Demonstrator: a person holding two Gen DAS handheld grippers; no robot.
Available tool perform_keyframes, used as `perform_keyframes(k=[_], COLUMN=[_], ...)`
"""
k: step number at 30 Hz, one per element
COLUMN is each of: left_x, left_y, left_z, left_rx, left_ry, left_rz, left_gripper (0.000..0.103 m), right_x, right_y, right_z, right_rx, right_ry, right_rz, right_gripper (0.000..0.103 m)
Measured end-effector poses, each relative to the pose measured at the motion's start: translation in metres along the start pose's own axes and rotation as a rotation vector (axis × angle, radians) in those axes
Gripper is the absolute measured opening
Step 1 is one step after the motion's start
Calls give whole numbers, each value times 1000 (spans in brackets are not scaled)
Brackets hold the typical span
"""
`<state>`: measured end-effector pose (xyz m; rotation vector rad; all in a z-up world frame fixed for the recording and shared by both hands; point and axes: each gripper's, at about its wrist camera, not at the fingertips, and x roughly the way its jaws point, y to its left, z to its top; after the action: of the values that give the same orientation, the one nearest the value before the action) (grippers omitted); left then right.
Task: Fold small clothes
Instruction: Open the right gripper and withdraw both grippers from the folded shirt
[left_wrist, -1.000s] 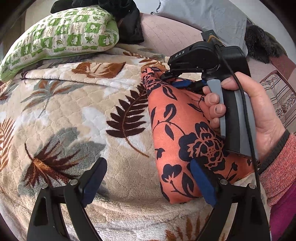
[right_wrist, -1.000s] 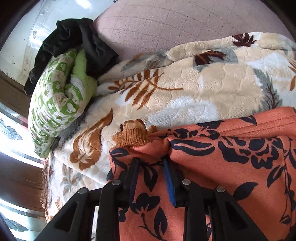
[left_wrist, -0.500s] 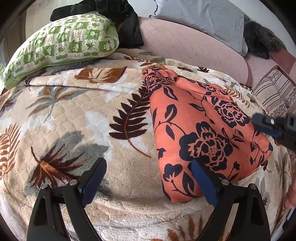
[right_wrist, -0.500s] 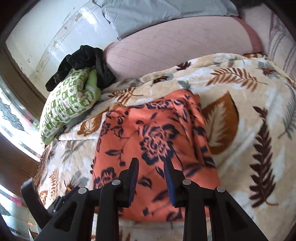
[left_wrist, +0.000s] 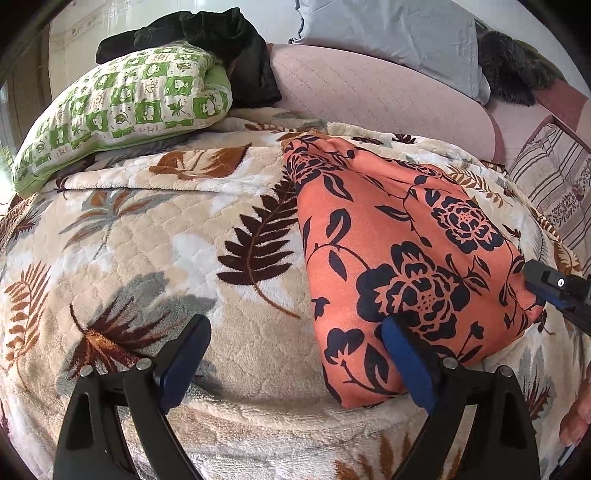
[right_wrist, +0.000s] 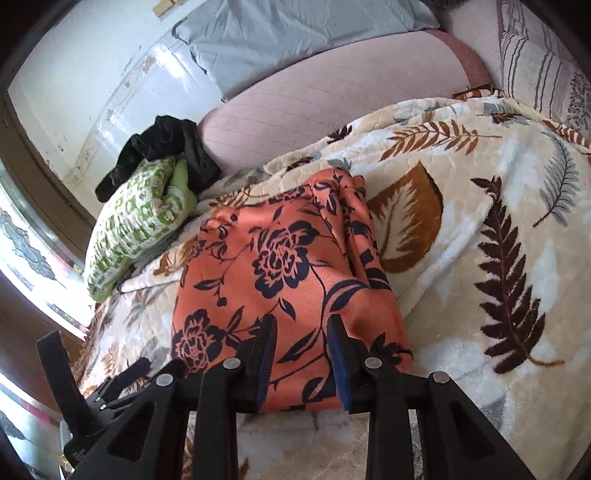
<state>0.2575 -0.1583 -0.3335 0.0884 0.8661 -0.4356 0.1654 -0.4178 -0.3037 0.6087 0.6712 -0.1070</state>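
Two tongs hover above a folded orange floral garment near the bed's front edge: left tongs wide, right tongs narrowly parted, both empty.

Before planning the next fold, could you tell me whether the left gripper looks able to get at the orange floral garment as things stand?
Probably yes: the left gripper has its jaws wide open, and the orange floral garment lies uncovered on the blanket just ahead, with nothing between.

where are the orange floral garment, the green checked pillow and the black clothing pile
orange floral folded garment (left_wrist: 402, 258), left wrist view, middle of top face
green checked pillow (left_wrist: 125, 110), left wrist view, centre of cover
black crumpled clothing (left_wrist: 236, 48), left wrist view, upper folds
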Motion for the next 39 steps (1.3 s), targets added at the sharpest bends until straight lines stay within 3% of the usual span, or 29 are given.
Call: perform_keyframes(k=[3,7,9,13,15,16,21,39], left_x=[-1,0,0,-2,-4,-5,-16,-35], left_y=[-1,-2,-2,0,0,0,-3,5], left_z=[-1,-2,-3,-2,-3,-3,-6,-16], left_rx=[7,15,13,0,-2,-2,17,61], left_ry=[-7,-9,-10,0,3,3,-3,-36], left_rz=[7,6,7,6,6,8,19,59], left_gripper=[94,94,94,94,94,94,94,94], right_x=[-6,27,27,16,11,7,-9,-30], right_y=[-4,-15,-14,-8,-4,-3,4,-8], right_z=[4,-1,-3,0,-1,-2,-4,-8], right_rx=[38,68,43,58,59,59,47,63], right_ry=[-59,75,54,22,2,-18,-71,-110], right_rz=[-21,-91,-107,-60,-32,-21,-18,-13], right_gripper=[32,33,33,37,66,69,69,69])
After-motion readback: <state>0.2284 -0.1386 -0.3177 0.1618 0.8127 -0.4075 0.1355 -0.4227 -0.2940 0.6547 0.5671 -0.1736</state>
